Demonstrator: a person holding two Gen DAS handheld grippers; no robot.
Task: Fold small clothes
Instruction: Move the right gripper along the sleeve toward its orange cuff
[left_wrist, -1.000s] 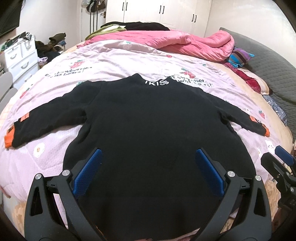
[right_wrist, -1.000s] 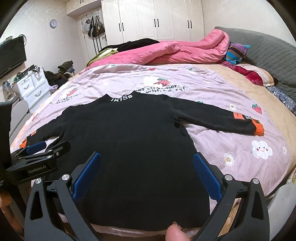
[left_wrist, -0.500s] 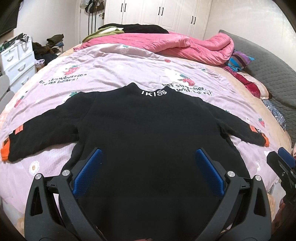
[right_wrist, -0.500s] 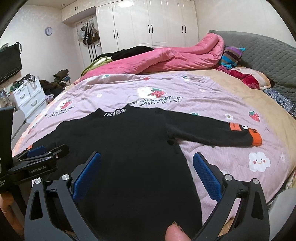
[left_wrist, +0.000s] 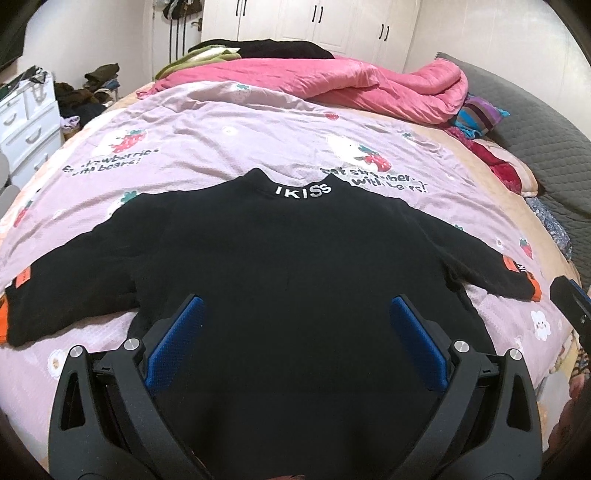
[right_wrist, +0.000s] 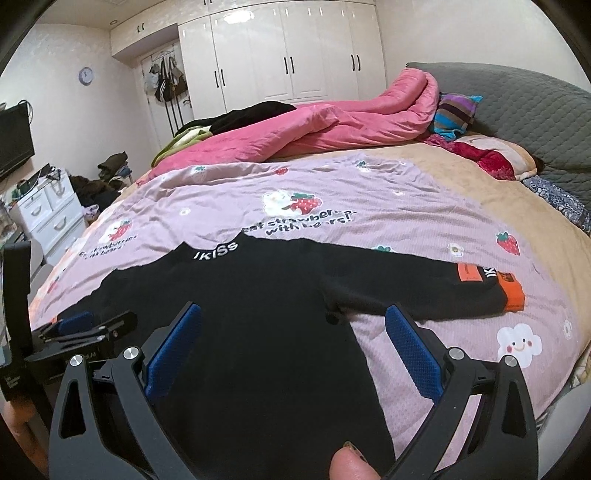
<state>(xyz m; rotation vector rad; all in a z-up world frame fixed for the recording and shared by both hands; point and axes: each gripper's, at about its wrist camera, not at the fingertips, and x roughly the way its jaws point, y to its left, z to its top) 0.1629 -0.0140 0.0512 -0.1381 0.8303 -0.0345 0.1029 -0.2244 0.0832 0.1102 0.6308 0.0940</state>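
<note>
A small black sweater (left_wrist: 291, 266) with white "IKISS" lettering on the collar and orange cuffs lies flat on the bed, both sleeves spread out. It also shows in the right wrist view (right_wrist: 258, 314). My left gripper (left_wrist: 295, 339) is open and empty above the sweater's lower body. My right gripper (right_wrist: 293, 343) is open and empty over the sweater's lower right side, near the right armpit. The right sleeve's orange cuff (right_wrist: 511, 293) lies to the right. The left gripper shows at the left edge of the right wrist view (right_wrist: 85, 328).
The sweater rests on a lilac strawberry-print blanket (left_wrist: 229, 136). A pink quilt (left_wrist: 332, 81) is bunched at the far side of the bed. A grey headboard (right_wrist: 517, 107) and pillows are at right. White drawers (left_wrist: 26, 125) stand at left.
Both grippers have risen and pulled back a little from the sweater, so more of the bed shows. The sweater has not moved. Both stay open.
</note>
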